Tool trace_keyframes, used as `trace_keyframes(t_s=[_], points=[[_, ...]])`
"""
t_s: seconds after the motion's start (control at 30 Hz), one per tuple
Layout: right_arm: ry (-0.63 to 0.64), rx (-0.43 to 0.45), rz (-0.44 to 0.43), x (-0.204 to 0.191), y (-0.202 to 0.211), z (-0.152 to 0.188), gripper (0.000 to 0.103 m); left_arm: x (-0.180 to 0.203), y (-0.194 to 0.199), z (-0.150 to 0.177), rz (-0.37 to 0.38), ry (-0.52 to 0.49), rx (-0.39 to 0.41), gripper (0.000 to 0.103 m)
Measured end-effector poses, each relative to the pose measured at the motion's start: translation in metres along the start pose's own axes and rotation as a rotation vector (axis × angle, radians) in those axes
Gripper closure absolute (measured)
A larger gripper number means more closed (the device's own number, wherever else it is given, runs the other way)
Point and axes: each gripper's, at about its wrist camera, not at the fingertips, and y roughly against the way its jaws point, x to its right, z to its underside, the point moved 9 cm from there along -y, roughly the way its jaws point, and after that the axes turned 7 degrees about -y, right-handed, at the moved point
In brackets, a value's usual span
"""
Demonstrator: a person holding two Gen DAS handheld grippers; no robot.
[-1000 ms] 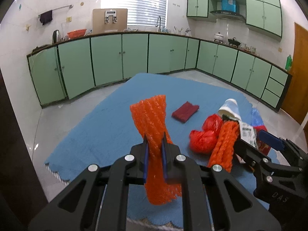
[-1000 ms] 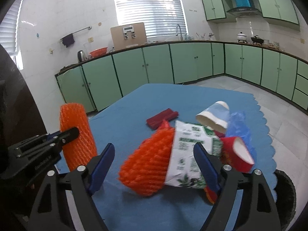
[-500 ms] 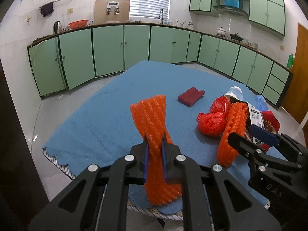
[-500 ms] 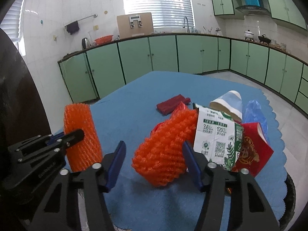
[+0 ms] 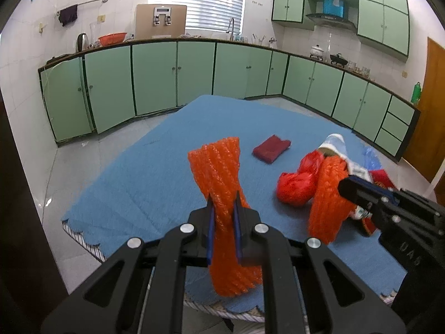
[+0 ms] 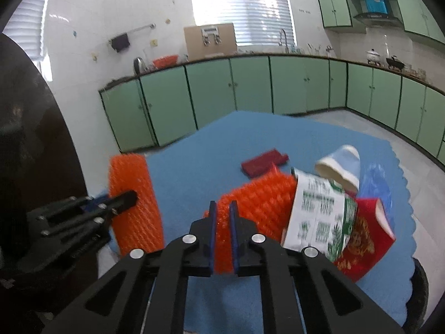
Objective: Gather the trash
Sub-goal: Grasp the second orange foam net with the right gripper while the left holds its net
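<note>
Right wrist view: both hand-held grippers, right and left, pinch orange foam nets; beside the right net, a green-white carton and a red plastic bag are left on the blue worktop.

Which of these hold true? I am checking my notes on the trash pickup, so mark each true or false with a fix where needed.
1. The left tongs are shut on an orange foam net. True.
2. The right tongs are empty. False: they pinch a second orange net.
3. A dark red cloth lies flat on the blue mat. True.
4. The paper cup stands upright. False: it lies on its side.
5. The milk carton sits beside the second net. True.
</note>
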Motion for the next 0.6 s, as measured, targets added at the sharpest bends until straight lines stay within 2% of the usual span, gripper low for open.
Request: trace_keyframes(t_s=[0.37, 0.6], points=[[-0.018, 0.133, -0.116, -0.01, 0.043, -0.061, 0.095, 0.021, 0.019, -0.042, 0.054, -0.01, 0.084, 0.093], [-0.017, 0.216, -0.098, 0.008, 0.078, -0.089, 0.095, 0.05, 0.032, -0.068, 0.112, -0.041, 0.147, 0.093]])
